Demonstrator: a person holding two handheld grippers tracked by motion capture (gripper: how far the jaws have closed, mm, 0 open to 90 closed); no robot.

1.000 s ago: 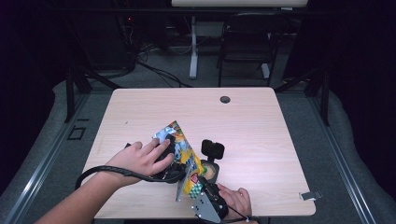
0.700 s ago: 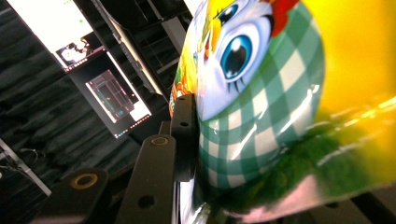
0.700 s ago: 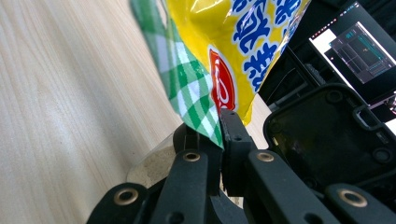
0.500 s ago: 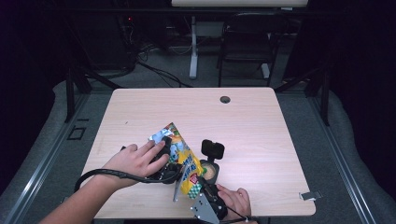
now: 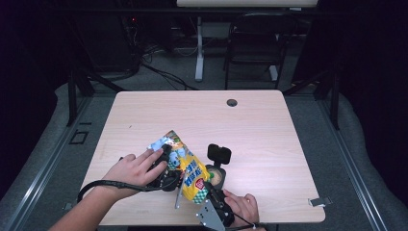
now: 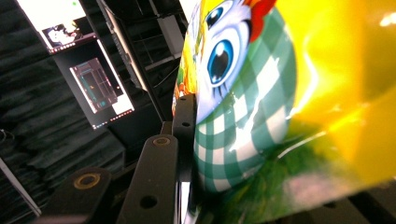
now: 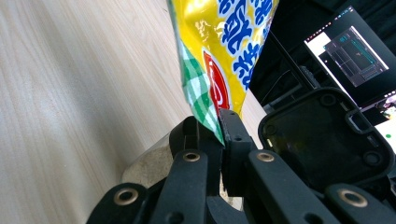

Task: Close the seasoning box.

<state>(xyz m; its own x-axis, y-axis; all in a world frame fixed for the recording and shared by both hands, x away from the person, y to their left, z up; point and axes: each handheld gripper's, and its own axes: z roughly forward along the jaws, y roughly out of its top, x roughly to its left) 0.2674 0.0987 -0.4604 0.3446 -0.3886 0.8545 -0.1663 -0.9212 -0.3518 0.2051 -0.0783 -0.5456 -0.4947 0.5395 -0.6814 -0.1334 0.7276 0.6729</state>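
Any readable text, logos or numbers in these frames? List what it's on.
Snack bag: large blue characters on yellow, not Latin script, cut off at the frame edge; not readable.
Snack bag, red badge: white marks, too blurred to read.
Monitors in the background: screen contents too small to read.
No numbers or other labels legible.

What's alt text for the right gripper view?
The right gripper pinches the lower corner of a yellow snack bag between its black jaws, above a pale wooden table. Lit monitors glow in the dark background.
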